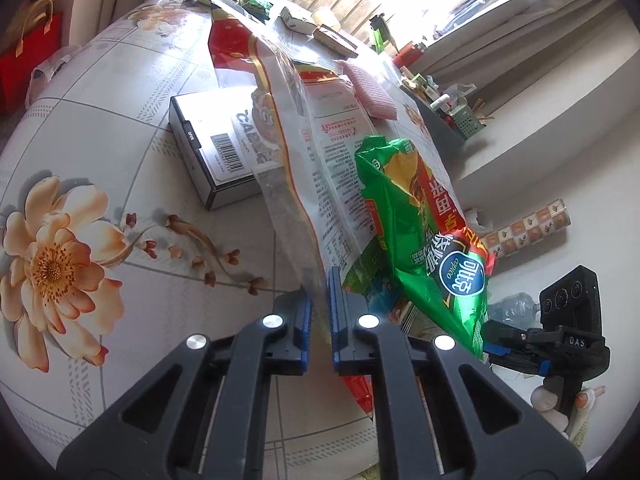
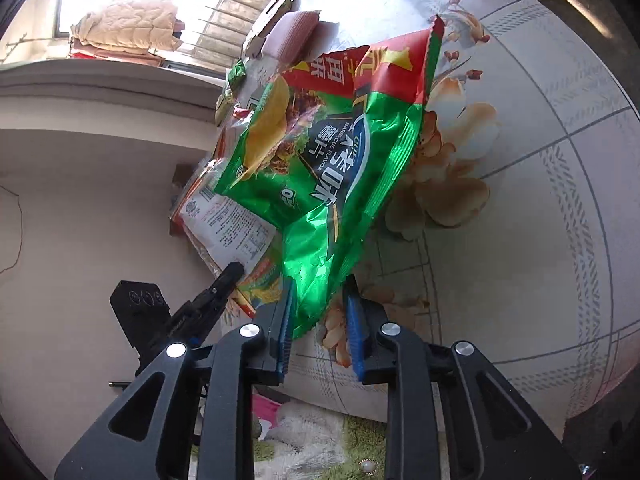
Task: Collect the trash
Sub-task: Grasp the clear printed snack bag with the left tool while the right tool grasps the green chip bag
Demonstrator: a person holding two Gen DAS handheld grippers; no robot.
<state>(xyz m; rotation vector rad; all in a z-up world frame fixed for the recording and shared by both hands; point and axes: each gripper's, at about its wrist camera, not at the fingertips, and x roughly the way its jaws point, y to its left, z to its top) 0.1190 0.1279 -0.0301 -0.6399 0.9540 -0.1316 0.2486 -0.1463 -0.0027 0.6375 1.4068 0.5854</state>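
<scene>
My left gripper (image 1: pixel 320 308) is shut on the edge of a large clear-and-red plastic bag (image 1: pixel 296 152), held up above the flowered table (image 1: pixel 100 220). A green chip bag (image 1: pixel 424 232) hangs against the plastic bag's right side. In the right wrist view the green chip bag (image 2: pixel 320 168) sits between my right gripper's (image 2: pixel 320 316) blue pads, which stand apart with a gap on the right side. The plastic bag (image 2: pixel 228 224) shows behind it, with the left gripper (image 2: pixel 216 292) at its lower edge. The right gripper also shows in the left wrist view (image 1: pixel 504 348).
A grey box (image 1: pixel 212 152) lies on the table behind the bag. A pink cloth (image 1: pixel 372 92), small cartons (image 1: pixel 296 22) and a green wrapper (image 1: pixel 256 4) lie at the table's far end. A shelf of bottles (image 1: pixel 444 108) stands to the right. A red bag (image 1: pixel 28 56) sits far left.
</scene>
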